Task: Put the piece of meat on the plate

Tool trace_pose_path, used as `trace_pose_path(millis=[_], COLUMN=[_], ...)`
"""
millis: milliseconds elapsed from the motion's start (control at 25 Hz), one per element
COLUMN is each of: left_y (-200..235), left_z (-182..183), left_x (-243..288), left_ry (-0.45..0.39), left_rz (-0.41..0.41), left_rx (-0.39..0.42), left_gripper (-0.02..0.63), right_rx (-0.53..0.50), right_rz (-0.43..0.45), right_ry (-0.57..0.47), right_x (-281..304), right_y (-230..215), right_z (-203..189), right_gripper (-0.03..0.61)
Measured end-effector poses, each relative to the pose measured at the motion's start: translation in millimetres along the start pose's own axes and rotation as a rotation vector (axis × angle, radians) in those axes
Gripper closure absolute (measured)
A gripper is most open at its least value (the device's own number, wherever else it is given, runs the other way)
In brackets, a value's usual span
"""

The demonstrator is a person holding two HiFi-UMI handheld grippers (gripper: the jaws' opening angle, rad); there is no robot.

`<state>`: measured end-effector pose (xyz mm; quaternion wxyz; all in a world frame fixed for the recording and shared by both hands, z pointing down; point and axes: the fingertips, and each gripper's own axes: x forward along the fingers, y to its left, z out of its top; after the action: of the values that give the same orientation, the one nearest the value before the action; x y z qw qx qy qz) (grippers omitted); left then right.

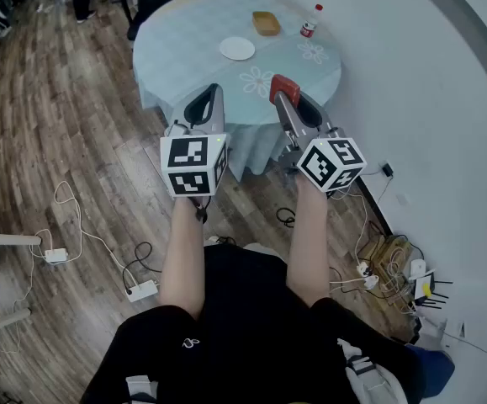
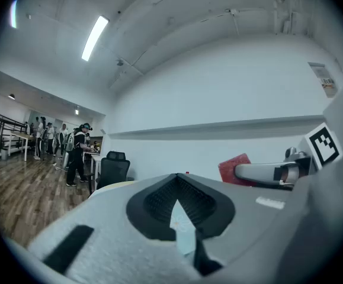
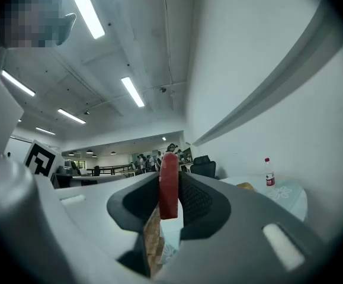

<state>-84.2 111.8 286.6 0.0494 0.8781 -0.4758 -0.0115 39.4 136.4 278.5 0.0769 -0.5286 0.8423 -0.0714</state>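
Standing edge-on, the meat (image 3: pixel 169 185) is a thin red slab.

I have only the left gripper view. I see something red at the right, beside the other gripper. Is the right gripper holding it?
Observer: Yes. In the right gripper view, the right gripper has its jaws closed on the piece of meat, one pad on each side.
Operator: Where is the plate? I cannot find it.
Observer: The head view shows the white plate on the round table, ahead of both grippers. It looks bare.
Operator: Is anything else on that table?
Observer: A yellowish tray and a red-capped bottle, both beyond the plate on the right, toward the wall.
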Motion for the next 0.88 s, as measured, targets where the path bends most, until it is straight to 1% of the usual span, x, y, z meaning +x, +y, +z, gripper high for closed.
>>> trace_pose_path(millis=[160, 400, 680, 880], left_y=[-1.1, 4.2, 12.1, 18.2], left_z=[-5.0, -8.7, -14.0, -29.2], left_x=[4.3, 3.8, 6.3, 16.7], left_ry=[0.004, -0.001, 0.013, 0.039], left_rz=[0.004, 0.012, 0.023, 0.026], left_rx=[-0.006, -0.028, -0.046, -0.074], left_gripper=[0.612, 0.612, 0.612, 0.612], right_rx=[-0.015, 0.009, 0.032, 0.038], right_rz=[0.020, 0.020, 0.016, -0.006], right_ry=[0.013, 0.012, 0.035, 0.070], right_x=[2.9, 1.9, 5.4, 7.5], right_y=[-1.2, -2.8, -6.8, -18.8], right_z=[-3.4, -4.7, -12.3, -25.1], right_gripper=[0.479, 0.479, 0.479, 0.479])
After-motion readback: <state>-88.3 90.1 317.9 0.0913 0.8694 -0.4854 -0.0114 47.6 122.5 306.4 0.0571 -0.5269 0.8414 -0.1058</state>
